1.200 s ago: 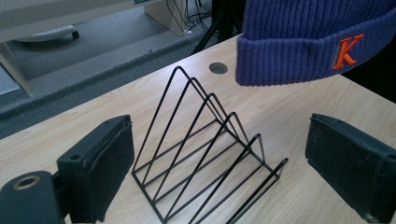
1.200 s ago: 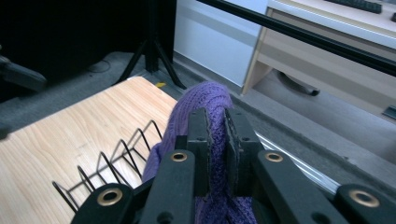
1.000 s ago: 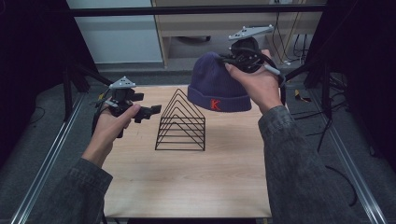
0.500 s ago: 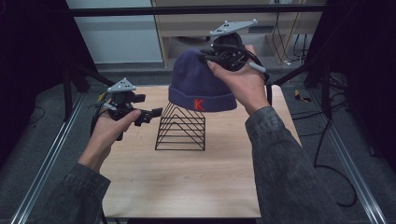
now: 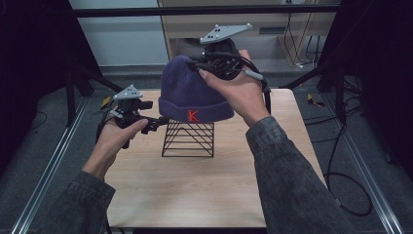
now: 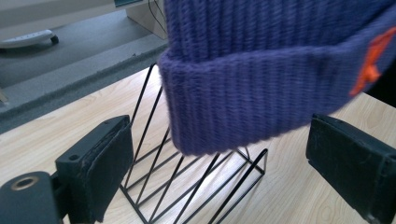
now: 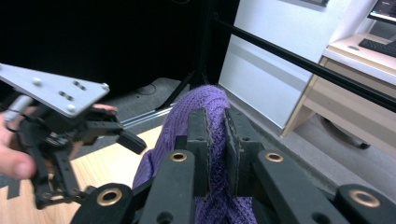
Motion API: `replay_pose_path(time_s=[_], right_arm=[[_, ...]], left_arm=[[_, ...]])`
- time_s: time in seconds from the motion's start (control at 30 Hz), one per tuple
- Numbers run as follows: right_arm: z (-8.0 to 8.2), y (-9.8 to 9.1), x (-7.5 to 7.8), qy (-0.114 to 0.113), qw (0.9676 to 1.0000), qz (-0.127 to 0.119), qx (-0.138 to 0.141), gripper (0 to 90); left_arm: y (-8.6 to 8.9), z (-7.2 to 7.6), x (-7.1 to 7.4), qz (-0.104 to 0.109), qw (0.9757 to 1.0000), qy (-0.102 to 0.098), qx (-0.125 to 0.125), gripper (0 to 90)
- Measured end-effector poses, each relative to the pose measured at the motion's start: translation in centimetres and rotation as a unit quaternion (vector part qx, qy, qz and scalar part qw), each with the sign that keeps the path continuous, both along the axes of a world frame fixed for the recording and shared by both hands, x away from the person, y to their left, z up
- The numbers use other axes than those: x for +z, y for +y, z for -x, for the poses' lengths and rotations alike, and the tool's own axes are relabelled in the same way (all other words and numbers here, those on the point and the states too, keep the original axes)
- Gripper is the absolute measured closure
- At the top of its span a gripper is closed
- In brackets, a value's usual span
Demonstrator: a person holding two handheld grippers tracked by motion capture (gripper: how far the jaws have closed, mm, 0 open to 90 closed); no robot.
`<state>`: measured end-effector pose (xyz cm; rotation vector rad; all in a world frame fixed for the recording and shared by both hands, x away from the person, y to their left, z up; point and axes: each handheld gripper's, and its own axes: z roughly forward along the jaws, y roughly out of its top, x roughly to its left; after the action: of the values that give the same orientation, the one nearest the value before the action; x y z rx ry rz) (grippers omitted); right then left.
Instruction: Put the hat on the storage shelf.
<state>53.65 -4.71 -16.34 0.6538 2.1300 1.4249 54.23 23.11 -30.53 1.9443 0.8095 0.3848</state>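
Note:
A purple knit beanie point(image 5: 187, 92) with an orange K on its cuff hangs in the air above a black wire pyramid rack point(image 5: 189, 139) on the wooden table point(image 5: 195, 185). My right gripper point(image 5: 197, 63) is shut on the crown of the beanie point(image 7: 201, 105), pinching a fold of knit between its pads. My left gripper point(image 5: 163, 120) is open at the rack's left side, level with the beanie's cuff. In the left gripper view the cuff point(image 6: 261, 98) hangs between the two spread pads, above the rack point(image 6: 196, 182), without touching them.
A black frame bar point(image 5: 204, 9) crosses behind the table, with a wooden desk point(image 5: 253, 29) and cables beyond. Metal rails point(image 5: 48, 165) run along both table sides. The left gripper point(image 7: 70, 130) also appears in the right gripper view.
The right gripper has carried the beanie left and forward until it hangs over the rack. The left gripper has stayed beside the rack, its jaws now flanking the cuff.

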Motion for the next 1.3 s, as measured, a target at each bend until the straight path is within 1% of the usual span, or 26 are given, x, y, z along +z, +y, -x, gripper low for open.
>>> replay_pose_path(time_s=[0.1,0.13,0.2,0.23,0.27,0.3,0.37,0.4,0.43,0.47,0.5,0.53,0.57,0.63,0.67,0.7,0.73,0.8,0.83,0.93,1.07,1.17,1.27,1.3], right_arm=[[0.2,0.1,0.0,0.001,1.0,-0.003,0.005,81.5],[0.3,0.2,0.1,0.001,1.0,-0.003,0.008,81.5],[0.4,0.3,0.1,0.001,0.9999,-0.006,0.011,81.5],[0.5,0.4,0.1,0.0,0.9999,-0.006,0.014,81.5],[0.5,0.5,0.1,0.0,0.9998,-0.008,0.017,81.5],[0.5,0.5,0.1,0.0,0.9998,-0.008,0.017,81.5],[0.6,0.7,0.0,0.002,0.9998,-0.005,0.02,81.5],[0.6,0.8,-0.1,0.003,0.9998,-0.005,0.02,81.5],[0.5,0.8,-0.2,0.004,0.9997,-0.003,0.022,81.5],[0.5,0.9,-0.4,0.006,0.9997,-0.003,0.022,81.5],[0.5,0.9,-0.4,0.006,0.9997,-0.003,0.022,81.5],[0.4,0.9,-0.5,0.006,0.9997,-0.003,0.023,81.5],[0.3,0.8,-0.6,0.007,0.9997,-0.005,0.022,81.5],[0.2,0.6,-0.7,0.01,0.9997,-0.006,0.021,81.5],[0.2,0.6,-0.7,0.01,0.9997,-0.006,0.021,81.5],[0.1,0.5,-0.7,0.011,0.9997,-0.007,0.019,81.5],[-0.1,0.2,-0.7,0.012,0.9998,-0.007,0.016,81.5],[-0.3,-0.1,-0.9,0.014,0.9998,-0.006,0.01,81.5],[-0.4,-0.3,-0.9,0.014,0.9999,-0.002,0.007,81.5],[-0.6,-0.7,-1.1,0.015,0.9999,0.0,0.001,81.5],[-1.2,-1.5,-1.5,0.019,0.9997,-0.001,-0.012,81.4],[-1.6,-1.7,-1.8,0.021,0.9996,-0.003,-0.017,81.3],[-1.9,-1.7,-2.0,0.021,0.9996,0.001,-0.021,81.3],[-2.0,-1.6,-2.1,0.022,0.9995,0.002,-0.022,81.2]], left_arm=[[0.0,-0.1,-0.1,-0.002,1.0,0.002,-0.001,6.0],[0.0,-0.1,-0.1,0.002,1.0,0.001,-0.003,6.1],[-0.1,-0.2,0.0,0.015,0.9999,0.001,-0.008,6.0],[-0.1,-0.2,0.0,0.017,0.9998,0.001,-0.011,6.0],[-0.2,-0.4,-0.2,0.02,0.9997,0.007,-0.016,5.8],[-0.2,-0.4,-0.2,0.02,0.9997,0.007,-0.016,5.7],[-0.4,-0.6,-0.4,0.025,0.9993,0.017,-0.021,5.8],[-0.4,-0.7,-0.5,0.025,0.9992,0.019,-0.026,6.5],[-0.5,-0.8,-0.6,0.023,0.999,0.021,-0.032,9.1],[-0.6,-0.8,-0.6,0.025,0.9988,0.024,-0.034,16.3],[-0.7,-0.8,-0.6,0.025,0.9987,0.027,-0.034,16.3],[-0.8,-0.8,-0.6,0.023,0.9988,0.026,-0.034,20.7],[-0.9,-0.8,-0.6,0.024,0.9987,0.024,-0.038,35.8],[-1.1,-0.7,-0.6,0.022,0.9987,0.019,-0.042,48.6],[-1.1,-0.6,-0.5,0.024,0.9987,0.016,-0.042,48.6],[-1.2,-0.6,-0.5,0.024,0.9988,0.012,-0.041,56.2],[-1.3,-0.5,-0.3,0.023,0.999,0.011,-0.036,65.1],[-1.3,-0.5,-0.3,0.023,0.9991,0.009,-0.034,69.8],[-1.3,-0.5,-0.2,0.024,0.9993,0.009,-0.028,71.3],[-1.1,-0.5,0.0,0.015,0.9998,0.0,-0.011,72.8],[-0.5,-0.4,0.4,0.022,0.9996,-0.009,0.015,73.4],[-0.2,-0.2,0.8,0.017,0.9993,-0.017,0.028,73.3],[-0.1,0.0,1.2,0.002,0.9988,-0.029,0.039,73.3],[-0.1,0.0,1.3,-0.002,0.9987,-0.03,0.041,73.3]])
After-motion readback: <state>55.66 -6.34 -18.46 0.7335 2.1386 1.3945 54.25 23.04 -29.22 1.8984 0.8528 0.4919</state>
